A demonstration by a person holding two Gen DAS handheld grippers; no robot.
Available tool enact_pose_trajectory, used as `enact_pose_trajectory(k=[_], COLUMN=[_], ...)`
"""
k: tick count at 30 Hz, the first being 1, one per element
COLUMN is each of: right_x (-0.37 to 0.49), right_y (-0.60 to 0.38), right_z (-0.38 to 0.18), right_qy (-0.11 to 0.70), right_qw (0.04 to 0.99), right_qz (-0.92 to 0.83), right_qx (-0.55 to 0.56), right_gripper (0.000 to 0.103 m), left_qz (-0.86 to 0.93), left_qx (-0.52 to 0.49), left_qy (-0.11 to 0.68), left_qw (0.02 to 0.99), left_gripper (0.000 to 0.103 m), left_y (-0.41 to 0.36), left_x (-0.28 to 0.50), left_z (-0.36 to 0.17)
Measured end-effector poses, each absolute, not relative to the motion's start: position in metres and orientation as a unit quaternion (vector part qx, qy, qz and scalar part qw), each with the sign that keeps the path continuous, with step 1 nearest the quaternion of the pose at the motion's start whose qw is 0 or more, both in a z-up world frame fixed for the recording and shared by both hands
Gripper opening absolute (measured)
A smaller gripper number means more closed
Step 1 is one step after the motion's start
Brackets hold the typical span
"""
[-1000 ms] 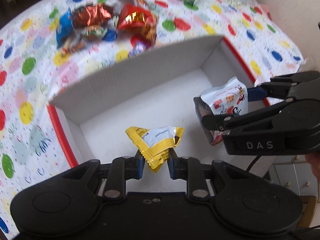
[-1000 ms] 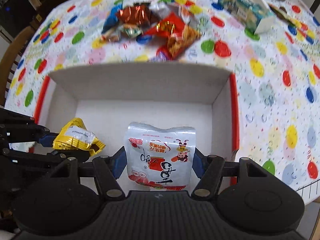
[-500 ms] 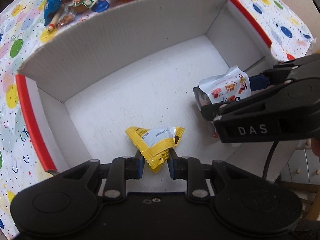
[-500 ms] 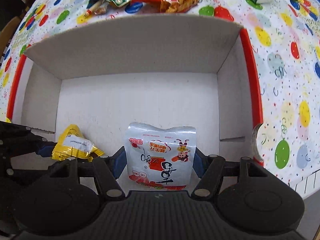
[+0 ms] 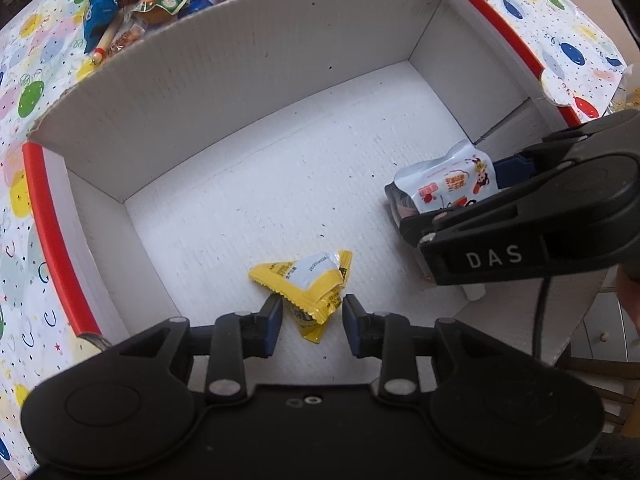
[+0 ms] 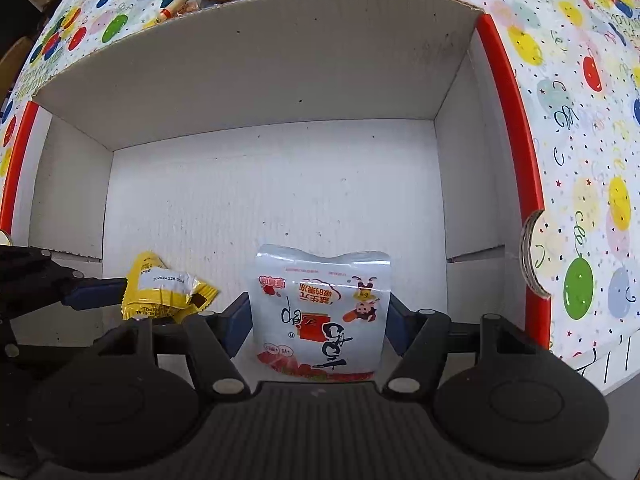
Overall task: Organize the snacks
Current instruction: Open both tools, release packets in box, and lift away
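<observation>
Now my left gripper (image 5: 312, 312) stands open, its pads clear on either side of the yellow snack packet (image 5: 308, 284), which lies on the near floor of the white box (image 5: 240, 80). Meanwhile my right gripper (image 6: 318, 316) is clamped on the white pouch (image 6: 320, 308), low at the box's near right.

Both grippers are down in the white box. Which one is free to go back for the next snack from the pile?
Left. The left gripper is open, the yellow triangular snack packet loose between its fingers in the white cardboard box. The right gripper is shut on the white printed pouch.
</observation>
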State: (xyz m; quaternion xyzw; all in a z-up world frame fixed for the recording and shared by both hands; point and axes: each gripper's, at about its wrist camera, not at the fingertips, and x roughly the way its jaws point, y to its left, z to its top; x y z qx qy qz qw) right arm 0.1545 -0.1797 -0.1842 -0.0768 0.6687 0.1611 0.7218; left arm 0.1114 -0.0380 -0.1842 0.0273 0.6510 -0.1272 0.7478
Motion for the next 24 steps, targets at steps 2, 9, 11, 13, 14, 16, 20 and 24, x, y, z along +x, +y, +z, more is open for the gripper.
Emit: enact_pose_trajectory(k=[2,9,11,13,14,16,20,24], right_x=[0.152,0.145,0.141,0.14,0.139,0.139,0.138,0.14], right_y=[-0.18,-0.183,-0.184,-0.184,-0.185,-0.188,-0.19,-0.188], right_z=[-0.184,-0.168,-0.159,-0.146,-0.139,-0.125,-0.096,-0.067], right_qy=[0.666,0.647,0.638,0.622,0.613,0.602,0.576,0.549], right_qw=[0.725,0.741,0.748,0.761,0.768,0.777,0.797,0.813], right_qz=[0.158,0.17,0.176,0.175,0.175,0.177,0.175,0.187], right_qx=[-0.076,-0.059,-0.056,-0.06,-0.06,-0.051,-0.049,-0.055], right_gripper=[0.066,0.079,0.082,0.09,0.096,0.099,0.099,0.099], left_qz=[-0.13,-0.139,-0.14,-0.146,-0.147,-0.148,-0.147,-0.134], left_qx=[0.031,0.046,0.045,0.04,0.038,0.034,0.023,0.017], left_qy=[0.645,0.613,0.602,0.591,0.584,0.569,0.538,0.505], left_qw=[0.752,0.777,0.785,0.792,0.797,0.808,0.83,0.852], left_gripper=[0.042,0.063,0.065,0.067,0.069,0.074,0.081,0.087], left_y=[-0.039,-0.036,-0.032,-0.031,-0.029,-0.027,-0.015,-0.003], left_x=[0.109,0.094,0.091,0.089,0.087,0.084,0.081,0.083], left_z=[-0.181,-0.157,-0.147,-0.138,-0.132,-0.12,-0.094,-0.073])
